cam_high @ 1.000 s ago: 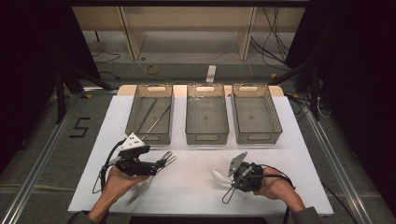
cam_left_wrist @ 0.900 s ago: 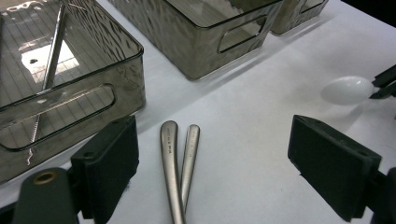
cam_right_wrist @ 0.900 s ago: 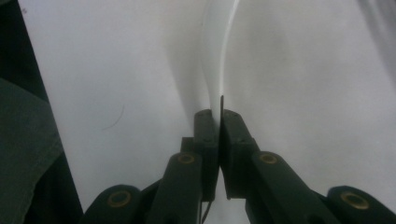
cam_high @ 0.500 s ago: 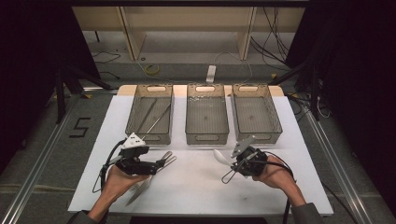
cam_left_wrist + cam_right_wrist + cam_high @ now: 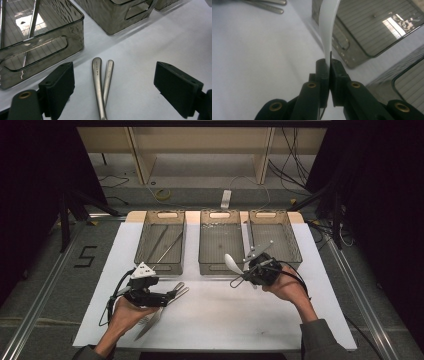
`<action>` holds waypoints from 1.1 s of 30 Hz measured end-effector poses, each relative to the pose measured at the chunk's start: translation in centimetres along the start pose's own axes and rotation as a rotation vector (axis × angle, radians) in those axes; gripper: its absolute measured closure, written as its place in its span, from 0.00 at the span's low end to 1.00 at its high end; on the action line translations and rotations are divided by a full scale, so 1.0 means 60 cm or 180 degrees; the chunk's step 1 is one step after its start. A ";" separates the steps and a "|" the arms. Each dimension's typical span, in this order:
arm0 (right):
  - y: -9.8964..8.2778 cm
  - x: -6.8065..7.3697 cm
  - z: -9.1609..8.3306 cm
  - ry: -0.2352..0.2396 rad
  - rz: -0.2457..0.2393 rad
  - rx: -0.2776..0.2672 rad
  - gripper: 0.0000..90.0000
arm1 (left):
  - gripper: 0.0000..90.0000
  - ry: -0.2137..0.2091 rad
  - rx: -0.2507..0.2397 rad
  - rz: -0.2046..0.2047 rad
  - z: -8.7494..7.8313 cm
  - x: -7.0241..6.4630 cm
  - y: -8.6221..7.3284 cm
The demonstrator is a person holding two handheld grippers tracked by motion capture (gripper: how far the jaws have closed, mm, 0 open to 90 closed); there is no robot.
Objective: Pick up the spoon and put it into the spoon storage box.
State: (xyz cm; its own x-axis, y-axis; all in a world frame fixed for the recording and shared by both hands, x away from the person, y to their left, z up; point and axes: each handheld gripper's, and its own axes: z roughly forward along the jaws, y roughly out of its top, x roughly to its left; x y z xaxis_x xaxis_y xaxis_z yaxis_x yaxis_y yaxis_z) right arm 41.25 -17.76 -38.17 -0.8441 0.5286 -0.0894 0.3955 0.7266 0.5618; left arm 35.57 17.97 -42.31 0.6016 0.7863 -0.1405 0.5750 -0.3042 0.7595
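A white spoon (image 5: 231,263) is being held clenched in the right hand-held gripper (image 5: 250,270), just before the middle bin (image 5: 220,266). The left hand-held gripper (image 5: 113,87) is hovering released over two metal handles (image 5: 101,80) lying on the surface (image 5: 225,320). The left bin (image 5: 161,265) is already holding utensils, so sorting seems partly done.

The white spoon (image 5: 327,30) is cut off by the top edge of the right gripper view — its bowl unseen; the two metal handles (image 5: 101,85) are cropped at the bottom edge.
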 end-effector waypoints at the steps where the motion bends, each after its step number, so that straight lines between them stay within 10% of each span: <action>1: 0.005 -0.004 0.001 -0.0005 0.0023 -0.0013 0.96 | 0.18 0.0000 -0.0004 0.0000 -0.001 0.000 0.000; 33: 0.116 -0.086 0.073 -0.0312 0.0555 -0.0058 0.96 | 0.18 0.0032 -0.0092 -0.0016 -0.005 0.003 0.000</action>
State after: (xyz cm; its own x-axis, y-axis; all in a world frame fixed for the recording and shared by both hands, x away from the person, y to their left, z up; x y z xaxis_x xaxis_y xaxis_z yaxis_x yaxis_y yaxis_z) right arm 49.93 -13.54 -37.40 -0.7238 0.6866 -0.0684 0.5254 0.6127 0.5904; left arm 35.50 18.26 -42.12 0.5930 0.7933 -0.1381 0.5616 -0.2846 0.7769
